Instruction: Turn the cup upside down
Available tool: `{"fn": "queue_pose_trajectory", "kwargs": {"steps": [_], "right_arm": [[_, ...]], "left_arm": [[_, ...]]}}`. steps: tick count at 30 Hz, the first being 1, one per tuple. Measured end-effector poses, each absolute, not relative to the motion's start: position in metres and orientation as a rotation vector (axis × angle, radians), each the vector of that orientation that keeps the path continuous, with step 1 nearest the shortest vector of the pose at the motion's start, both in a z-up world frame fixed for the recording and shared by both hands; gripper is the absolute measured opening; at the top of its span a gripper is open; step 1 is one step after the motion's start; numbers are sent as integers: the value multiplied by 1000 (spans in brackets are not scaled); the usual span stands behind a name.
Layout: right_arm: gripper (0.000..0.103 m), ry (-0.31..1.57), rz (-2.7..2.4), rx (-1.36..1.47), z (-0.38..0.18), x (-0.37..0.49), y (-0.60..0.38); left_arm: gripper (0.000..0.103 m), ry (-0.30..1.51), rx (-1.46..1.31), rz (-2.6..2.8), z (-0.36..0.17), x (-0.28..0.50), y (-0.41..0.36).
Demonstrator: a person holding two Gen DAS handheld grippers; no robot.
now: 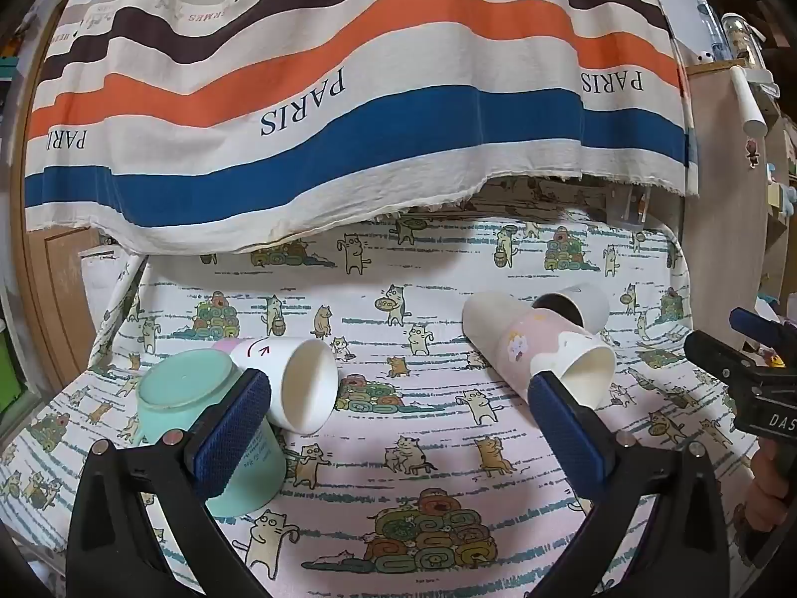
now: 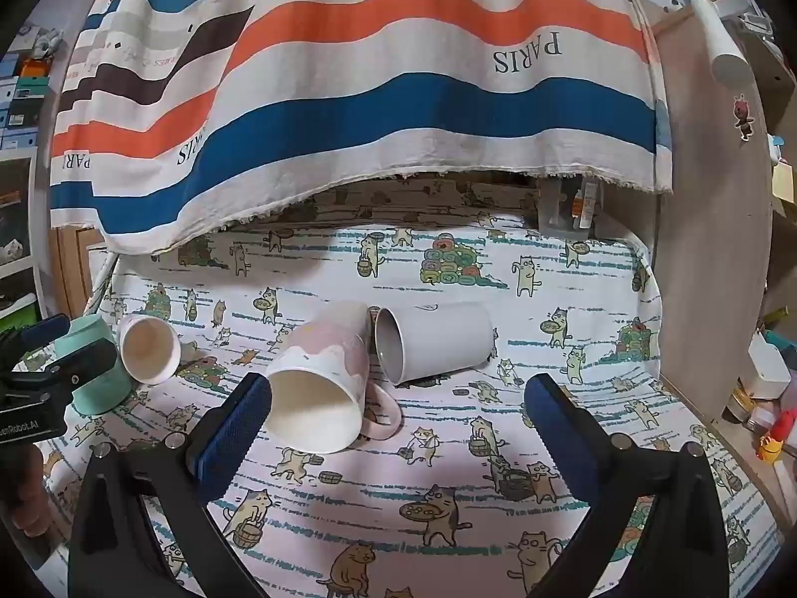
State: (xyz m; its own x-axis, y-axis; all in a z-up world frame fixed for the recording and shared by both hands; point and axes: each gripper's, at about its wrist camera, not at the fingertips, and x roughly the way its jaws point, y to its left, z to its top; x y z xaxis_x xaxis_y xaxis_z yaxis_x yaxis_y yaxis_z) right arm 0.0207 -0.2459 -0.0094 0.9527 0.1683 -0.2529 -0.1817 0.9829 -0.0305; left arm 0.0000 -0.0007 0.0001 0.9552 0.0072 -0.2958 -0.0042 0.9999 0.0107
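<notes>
Several cups sit on the cat-print tablecloth (image 1: 438, 448). A mint cup (image 1: 189, 398) stands upside down at the left, just past my left gripper's left finger (image 1: 234, 428). A white paper cup (image 1: 299, 378) lies on its side next to it. A pink mug (image 1: 538, 349) and a grey cup (image 1: 583, 304) lie on their sides at the right. My left gripper (image 1: 398, 428) is open and empty. In the right wrist view, my right gripper (image 2: 398, 428) is open and empty, with the pink mug (image 2: 324, 383) by its left finger and the grey cup (image 2: 438, 344) beyond.
A striped "PARIS" cloth (image 1: 348, 99) hangs behind the table. A wooden panel (image 2: 712, 249) stands at the right, with small items on a shelf beyond it (image 2: 767, 388). The other gripper shows at each view's edge (image 1: 747, 364) (image 2: 45, 378).
</notes>
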Motion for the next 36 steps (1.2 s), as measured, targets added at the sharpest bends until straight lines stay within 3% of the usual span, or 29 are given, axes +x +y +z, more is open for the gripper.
{"fn": "queue_pose_trajectory", "kwargs": {"steps": [36], "right_arm": [[103,258,170,-52,-10,23,-247]], "left_arm": [[103,303,-1,9,-1,1,5]]}}
